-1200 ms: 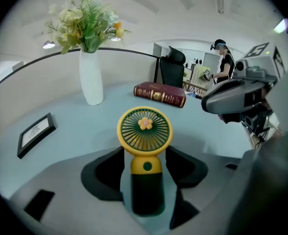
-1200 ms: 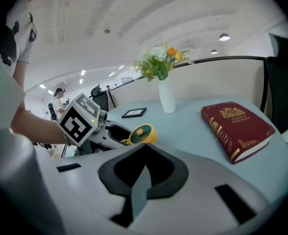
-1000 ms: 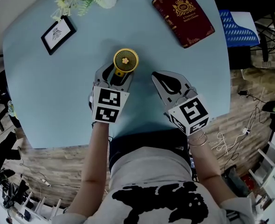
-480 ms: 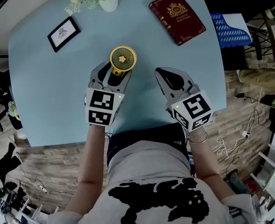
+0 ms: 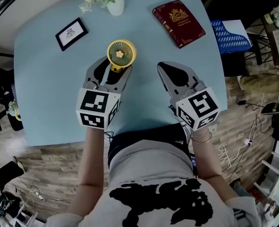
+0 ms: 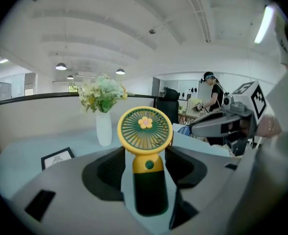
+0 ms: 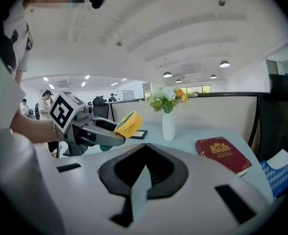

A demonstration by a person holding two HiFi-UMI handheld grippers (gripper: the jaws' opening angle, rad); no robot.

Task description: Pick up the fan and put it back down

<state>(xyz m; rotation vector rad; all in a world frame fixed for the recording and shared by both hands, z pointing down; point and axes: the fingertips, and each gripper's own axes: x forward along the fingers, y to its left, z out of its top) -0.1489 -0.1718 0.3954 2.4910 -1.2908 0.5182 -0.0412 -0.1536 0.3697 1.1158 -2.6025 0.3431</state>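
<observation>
Left gripper view: left tool (image 6: 144,156) pinches the fan (image 6: 144,127) by its dark handle above the near edge of the tabletop (image 5: 44,89); right tool (image 7: 144,151) pressed together, empty. Top-heavy, it could swivel in that grip and topple at set-down.

Right gripper (image 7: 144,150) jaws were closed on nothing; at ten o'clock the left gripper (image 7: 115,132) held a yellow fan (image 7: 126,124), red book (image 7: 222,153) at three o'clock.
</observation>
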